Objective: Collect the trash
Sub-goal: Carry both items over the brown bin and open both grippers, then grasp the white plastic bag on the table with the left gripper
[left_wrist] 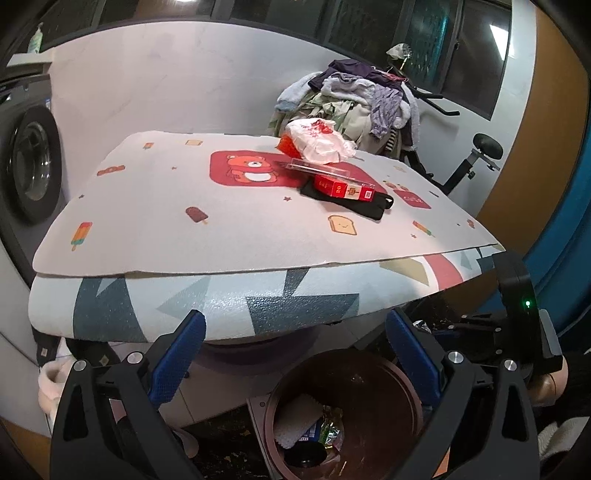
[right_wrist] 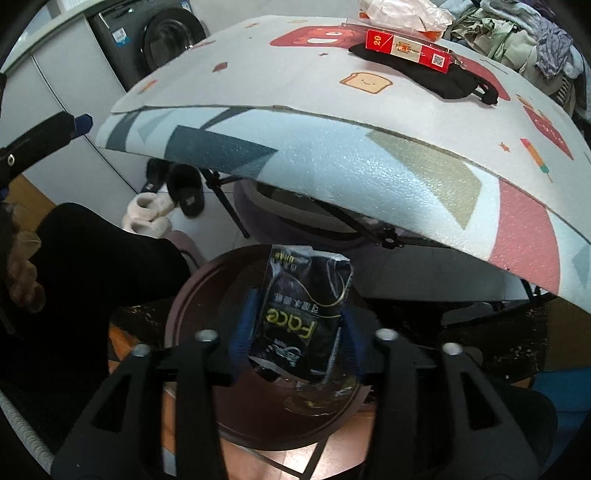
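My right gripper (right_wrist: 297, 321) is shut on a black "Face" packet (right_wrist: 299, 314) and holds it above the round brown trash bin (right_wrist: 192, 295) on the floor. My left gripper (left_wrist: 295, 354) is open and empty, above the same bin (left_wrist: 410, 398), which holds wrappers and a white piece. On the table mat (left_wrist: 166, 206) lie a red carton (left_wrist: 345, 188) on a black cloth (left_wrist: 373, 208), a clear plastic strip (left_wrist: 317, 168) and a crumpled white-and-red plastic bag (left_wrist: 317, 142). The carton (right_wrist: 406, 50) and bag (right_wrist: 402, 13) also show in the right wrist view.
A washing machine (left_wrist: 29, 170) stands at the left. A clothes pile (left_wrist: 354, 99) sits behind the table. Slippers (right_wrist: 162, 206) lie on the floor under the table. The table's foam edge (left_wrist: 221, 299) overhangs the bin.
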A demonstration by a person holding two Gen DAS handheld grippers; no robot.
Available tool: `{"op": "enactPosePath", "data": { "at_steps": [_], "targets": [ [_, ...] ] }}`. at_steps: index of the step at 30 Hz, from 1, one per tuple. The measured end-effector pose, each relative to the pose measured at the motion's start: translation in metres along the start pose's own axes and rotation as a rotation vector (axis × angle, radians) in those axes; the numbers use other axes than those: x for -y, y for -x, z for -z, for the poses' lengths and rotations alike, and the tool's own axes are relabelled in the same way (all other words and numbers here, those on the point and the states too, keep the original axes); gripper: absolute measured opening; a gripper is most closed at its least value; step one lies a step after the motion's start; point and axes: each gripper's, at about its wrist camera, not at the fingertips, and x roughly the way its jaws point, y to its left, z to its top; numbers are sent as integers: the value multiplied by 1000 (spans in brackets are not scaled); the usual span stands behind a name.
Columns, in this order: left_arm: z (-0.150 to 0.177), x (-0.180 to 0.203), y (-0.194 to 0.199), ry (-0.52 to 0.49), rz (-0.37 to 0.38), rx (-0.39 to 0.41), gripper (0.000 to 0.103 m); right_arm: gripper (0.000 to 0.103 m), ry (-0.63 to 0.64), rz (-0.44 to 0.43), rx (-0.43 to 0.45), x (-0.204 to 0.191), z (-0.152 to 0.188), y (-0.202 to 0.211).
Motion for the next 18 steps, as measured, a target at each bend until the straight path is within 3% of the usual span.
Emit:
{"op": "enactPosePath", "data": {
  "at_steps": [1,4,18],
  "targets": [
    [1,-1,-1,3,0,-3,96,74,1,9,6,0,-1,1],
    [3,-3,-5,16,-8,-20,96,90,-7,36,39,1,-1,6],
    [-1,-10,-8,51,-2,-29,96,96,-130,37,127,36,-11,29]
  ]
}}
